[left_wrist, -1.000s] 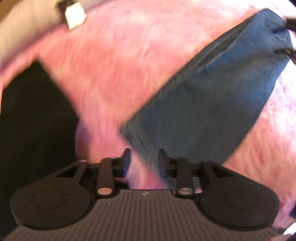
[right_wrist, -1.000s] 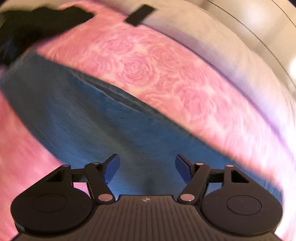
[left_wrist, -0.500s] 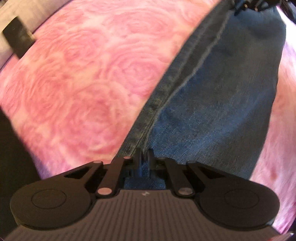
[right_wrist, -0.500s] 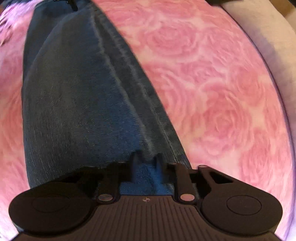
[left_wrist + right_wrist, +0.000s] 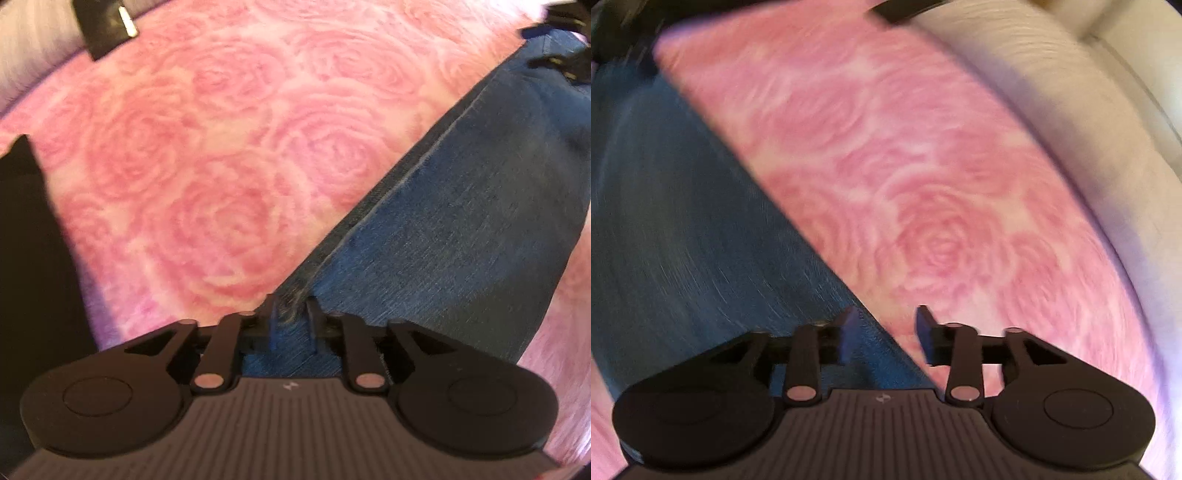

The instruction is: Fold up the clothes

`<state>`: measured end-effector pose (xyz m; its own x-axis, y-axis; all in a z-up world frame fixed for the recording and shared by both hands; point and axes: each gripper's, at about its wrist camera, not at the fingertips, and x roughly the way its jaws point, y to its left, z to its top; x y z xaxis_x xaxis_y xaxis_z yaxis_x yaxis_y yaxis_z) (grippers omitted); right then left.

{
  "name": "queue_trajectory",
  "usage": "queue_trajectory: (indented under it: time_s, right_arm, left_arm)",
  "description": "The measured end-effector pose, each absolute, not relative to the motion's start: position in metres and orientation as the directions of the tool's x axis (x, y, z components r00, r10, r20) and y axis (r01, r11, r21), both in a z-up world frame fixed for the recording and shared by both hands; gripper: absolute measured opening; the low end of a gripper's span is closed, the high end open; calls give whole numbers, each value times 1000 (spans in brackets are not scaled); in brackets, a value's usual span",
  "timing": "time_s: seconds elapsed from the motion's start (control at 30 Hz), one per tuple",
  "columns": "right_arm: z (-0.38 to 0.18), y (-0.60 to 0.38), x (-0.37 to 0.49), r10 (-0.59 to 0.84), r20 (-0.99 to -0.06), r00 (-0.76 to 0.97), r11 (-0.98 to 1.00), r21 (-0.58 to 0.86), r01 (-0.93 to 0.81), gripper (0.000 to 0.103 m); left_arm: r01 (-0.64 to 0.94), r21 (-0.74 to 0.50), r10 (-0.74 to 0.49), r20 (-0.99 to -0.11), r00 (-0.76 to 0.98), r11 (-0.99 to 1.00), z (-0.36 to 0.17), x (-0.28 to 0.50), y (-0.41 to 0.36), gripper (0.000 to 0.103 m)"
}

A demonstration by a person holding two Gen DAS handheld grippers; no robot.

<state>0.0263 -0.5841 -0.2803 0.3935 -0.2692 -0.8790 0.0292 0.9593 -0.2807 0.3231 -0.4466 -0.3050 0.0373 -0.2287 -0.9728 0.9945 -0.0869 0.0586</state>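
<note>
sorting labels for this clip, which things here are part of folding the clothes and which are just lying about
Part of the job:
- jeans, blue denim spread flat
- left gripper, denim edge between its fingers
- right gripper, jaws apart over the denim's edge

Just lying about:
- pink rose blanket, the surface under the jeans
- black strap with a metal tip, at the blanket's far edge
- pale cushion

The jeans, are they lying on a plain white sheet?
No, the blue jeans lie on a pink blanket patterned with big roses.
</note>
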Motion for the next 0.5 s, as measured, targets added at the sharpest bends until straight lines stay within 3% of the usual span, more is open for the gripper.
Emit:
queue_trajectory:
  time_s: [0.13,0.23,0.3,0.37,0.4,0.5]
  right_arm:
    - [-262,-562,-22,-310,-851,423,946,-231,229,51]
    - [-278,-560,-63,-296,-880,372,910,-141,390,57]
    - [-295,-571,-88,-227,-927,299,849,-38,527,52]
    - [-276,-567,-113,-308,-894,325,763,-28,646,51]
    - [-263,-560,-128,-350,-867,355,730,-16,683,54]
    - [-241,-524,-165,-510,-806,300,652,-135,746,83]
  left_arm:
    - [996,56,-250,-968,39,-64,-290,305,-443,18]
    - [994,62,-226,-973,40,-93,-291,281,-441,18]
    - [984,116,-223,-971,83,-138,-292,257,-440,18]
    - [973,152,-242,-964,107,-175,-288,231,-438,18]
    - [970,152,-262,-960,99,-192,-284,215,-439,18]
    - [947,156,-332,-942,57,-280,-275,158,-445,32]
